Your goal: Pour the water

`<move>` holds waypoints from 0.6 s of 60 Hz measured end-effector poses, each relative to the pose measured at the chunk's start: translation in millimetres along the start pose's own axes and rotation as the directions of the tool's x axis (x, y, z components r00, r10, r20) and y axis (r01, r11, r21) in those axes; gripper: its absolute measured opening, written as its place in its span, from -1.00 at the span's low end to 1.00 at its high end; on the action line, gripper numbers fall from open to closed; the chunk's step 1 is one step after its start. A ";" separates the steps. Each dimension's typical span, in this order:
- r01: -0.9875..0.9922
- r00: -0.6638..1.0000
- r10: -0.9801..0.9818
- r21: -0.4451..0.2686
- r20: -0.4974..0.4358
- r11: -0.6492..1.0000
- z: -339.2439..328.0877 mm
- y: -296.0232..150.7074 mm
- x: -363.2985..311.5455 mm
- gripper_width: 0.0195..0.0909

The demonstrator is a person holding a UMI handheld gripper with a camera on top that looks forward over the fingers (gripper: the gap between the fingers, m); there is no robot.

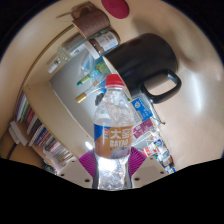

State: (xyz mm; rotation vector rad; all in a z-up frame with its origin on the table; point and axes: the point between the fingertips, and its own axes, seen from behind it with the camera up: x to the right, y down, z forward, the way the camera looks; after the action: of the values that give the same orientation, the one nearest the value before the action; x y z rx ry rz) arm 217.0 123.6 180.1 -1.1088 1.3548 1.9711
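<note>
Gripper (113,172) had a clear plastic water bottle (113,135) clamped between its fingers. Both pink pads (88,163) sat against the bottle's lower body, one per side, no gap seen on either side. So: narrow grip, holding the bottle.

Bottle position: directly between the fingers and running forward from them, cap end furthest from the gripper. Red cap (115,81) was on. Label band (114,139) was blue and orange with white characters, wrapped round the middle of the bottle, just ahead of the pads. Water was visible inside the clear body below the label.

Beyond the bottle, a black mug (146,62) sat on the light table (195,120), handle (166,86) pointing toward the gripper side. The cap appeared just beside the mug's near edge; whether they touched could not be told. Mug interior could not be seen.

Other stuff in the scene: a dark red round object (118,6) well beyond the mug, identity unclear. Several other packaged items (98,36) lay on the table beside and beyond the bottle, too distorted to name. A striped, multicoloured surface (33,133) ran along the side opposite the mug.
</note>
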 end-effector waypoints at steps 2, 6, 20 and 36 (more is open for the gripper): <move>0.002 1.000 -0.002 -0.006 -0.006 1.000 0.1 2.0 1.9 -0.47; 0.024 1.000 -0.025 -0.032 -0.017 0.999 1.9 10.4 5.5 -0.47; 0.558 0.829 -0.557 -0.109 0.050 0.822 -13.4 55.0 -52.7 -0.47; 0.974 -0.049 -0.993 0.213 -0.108 -0.071 -65.8 -4.4 -234.6 -0.46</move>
State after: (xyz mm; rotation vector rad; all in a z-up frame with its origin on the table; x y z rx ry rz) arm 370.3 74.6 363.2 -1.2604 0.2521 0.5925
